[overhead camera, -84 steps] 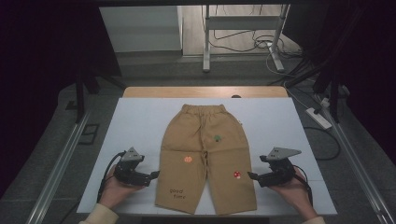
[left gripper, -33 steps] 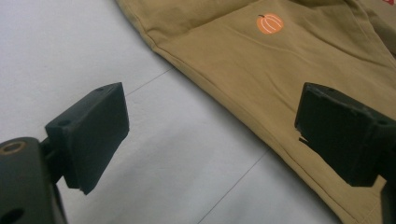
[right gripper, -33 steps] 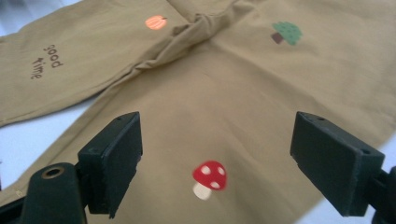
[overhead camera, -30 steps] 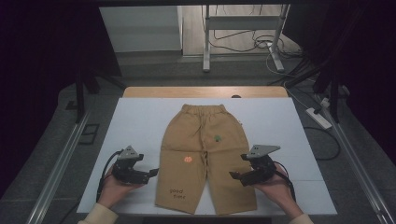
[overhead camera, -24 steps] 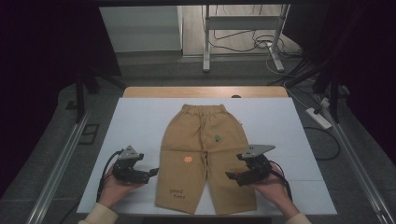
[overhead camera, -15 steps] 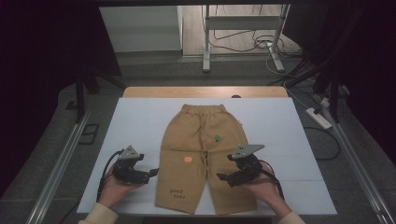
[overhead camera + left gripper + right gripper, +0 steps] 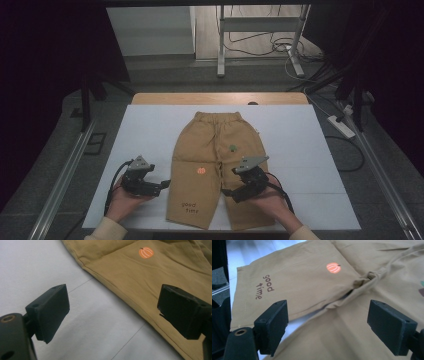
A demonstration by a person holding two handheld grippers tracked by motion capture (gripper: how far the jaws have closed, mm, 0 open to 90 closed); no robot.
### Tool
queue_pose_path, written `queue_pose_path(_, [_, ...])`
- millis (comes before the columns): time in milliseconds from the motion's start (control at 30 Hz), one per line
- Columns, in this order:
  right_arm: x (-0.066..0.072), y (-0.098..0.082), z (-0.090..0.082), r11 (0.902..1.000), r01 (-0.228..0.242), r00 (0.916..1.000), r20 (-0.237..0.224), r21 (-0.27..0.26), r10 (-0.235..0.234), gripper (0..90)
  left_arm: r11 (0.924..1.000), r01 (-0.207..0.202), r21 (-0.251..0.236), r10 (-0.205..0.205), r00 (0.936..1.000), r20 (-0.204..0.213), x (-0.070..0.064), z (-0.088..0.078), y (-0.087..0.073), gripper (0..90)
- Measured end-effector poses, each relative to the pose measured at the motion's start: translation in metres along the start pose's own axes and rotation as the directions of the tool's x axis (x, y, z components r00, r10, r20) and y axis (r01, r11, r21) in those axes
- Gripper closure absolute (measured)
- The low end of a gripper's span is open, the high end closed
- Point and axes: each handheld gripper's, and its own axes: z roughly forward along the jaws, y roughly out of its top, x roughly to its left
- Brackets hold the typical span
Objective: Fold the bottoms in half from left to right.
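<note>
Tan trousers [image 7: 215, 145] lie flat on the white table cover, waistband away from me. They carry an orange pumpkin patch [image 7: 200, 170], a green patch [image 7: 233, 148] and the words "good time" [image 7: 188, 207]. My left gripper [image 7: 164, 186] rests on the cover just left of the left leg, open; the left gripper view has the leg's outer edge [image 7: 120, 292] between its wide jaws. My right gripper [image 7: 227, 192] hovers over the right leg, pointing left toward the inner seam, open. Its own view looks at the bunched crotch fold [image 7: 362, 281] and the pumpkin patch [image 7: 333, 267].
The white cover [image 7: 150, 130] lies on a wooden table whose back edge [image 7: 165, 98] shows. Beyond stand a metal frame [image 7: 260, 30] and floor cables. A power strip [image 7: 341, 126] lies on the floor at right. Rails run along both sides.
My right gripper has moved left from beside the trousers' right edge to over the right leg. The left gripper has stayed put. The trousers have not shifted.
</note>
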Motion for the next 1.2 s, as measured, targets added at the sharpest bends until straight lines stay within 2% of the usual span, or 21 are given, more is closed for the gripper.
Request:
queue_pose_path(733, [0.018, 0.016, 0.025, 0.9993, 0.035, 0.9981, -0.052, 0.014, -0.034, 17.2, 0.9999, -0.003, -0.013, 0.002, 0.9999, -0.016, 0.002, -0.001, 0.002, 10.6])
queue_pose_path(1200, [0.037, 0.031, 0.043, 0.9970, 0.075, 0.9921, -0.102, 0.017, -0.073, 17.3, 0.9999, 0.004, -0.015, -0.005, 0.9999, -0.011, 0.003, 0.001, 0.003, 10.6])
